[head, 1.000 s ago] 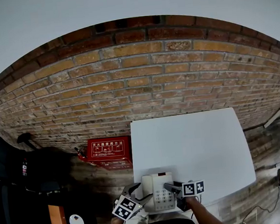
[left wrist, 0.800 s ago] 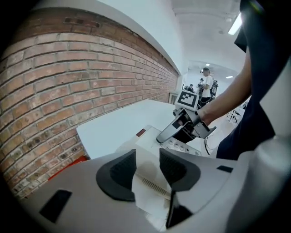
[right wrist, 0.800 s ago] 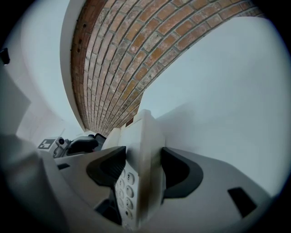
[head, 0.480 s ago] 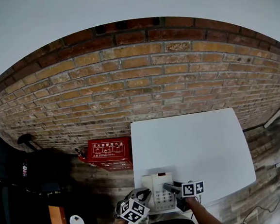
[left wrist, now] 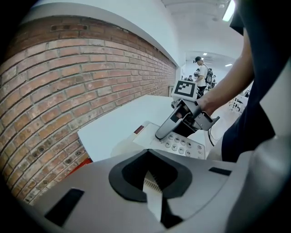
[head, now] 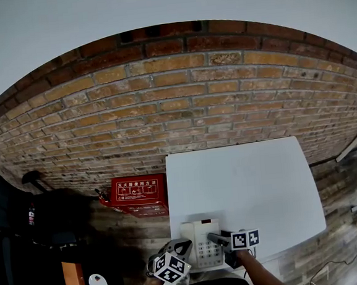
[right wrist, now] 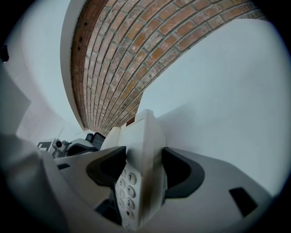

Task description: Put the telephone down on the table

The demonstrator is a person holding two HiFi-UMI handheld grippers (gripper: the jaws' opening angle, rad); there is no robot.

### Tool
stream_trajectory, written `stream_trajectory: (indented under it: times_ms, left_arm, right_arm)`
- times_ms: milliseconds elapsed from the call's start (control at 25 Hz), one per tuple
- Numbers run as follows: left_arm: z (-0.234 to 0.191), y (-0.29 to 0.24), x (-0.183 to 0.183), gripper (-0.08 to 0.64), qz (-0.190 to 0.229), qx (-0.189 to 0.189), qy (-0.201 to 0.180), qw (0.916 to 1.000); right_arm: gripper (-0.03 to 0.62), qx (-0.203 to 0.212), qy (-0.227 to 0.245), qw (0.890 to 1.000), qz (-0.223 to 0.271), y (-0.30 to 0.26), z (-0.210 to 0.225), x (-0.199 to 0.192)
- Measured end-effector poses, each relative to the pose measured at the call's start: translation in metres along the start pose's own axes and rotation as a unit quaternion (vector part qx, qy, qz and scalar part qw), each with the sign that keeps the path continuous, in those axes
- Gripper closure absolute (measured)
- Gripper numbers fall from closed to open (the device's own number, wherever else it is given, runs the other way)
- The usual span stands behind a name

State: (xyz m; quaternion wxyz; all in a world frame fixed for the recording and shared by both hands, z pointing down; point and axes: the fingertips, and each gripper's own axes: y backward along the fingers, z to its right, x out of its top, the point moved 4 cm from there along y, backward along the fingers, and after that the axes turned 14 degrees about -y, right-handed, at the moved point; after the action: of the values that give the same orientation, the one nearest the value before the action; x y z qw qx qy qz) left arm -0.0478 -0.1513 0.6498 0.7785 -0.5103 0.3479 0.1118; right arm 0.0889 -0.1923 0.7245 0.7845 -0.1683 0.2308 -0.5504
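Observation:
The white telephone rests at the near edge of the white table, keypad up. My right gripper is shut on the phone's right edge. In the right gripper view, the keypad side is pinched between the jaws. The left gripper view shows that gripper lying over the telephone. My left gripper hangs just left of the phone, off its side. Its jaws have just been closing and now stand shut with nothing between them.
A brick wall runs behind the table. A red box lies on the floor at the table's left. Black chairs and bags stand further left. People stand far off in the left gripper view.
My left gripper drew back from the phone's left side, rolled, and closed its jaws empty. The right gripper and the telephone kept still.

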Motion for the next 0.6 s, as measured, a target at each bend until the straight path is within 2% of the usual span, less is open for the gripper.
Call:
stream_trajectory:
  times_ms: [600]
  left_arm:
    - [0.0001,-0.0003,0.0007,0.552,-0.003,0.007,-0.008,0.9999]
  right_arm:
    - [0.337,-0.034,0.02,0.999,-0.01,0.0013,-0.0047,0.0031]
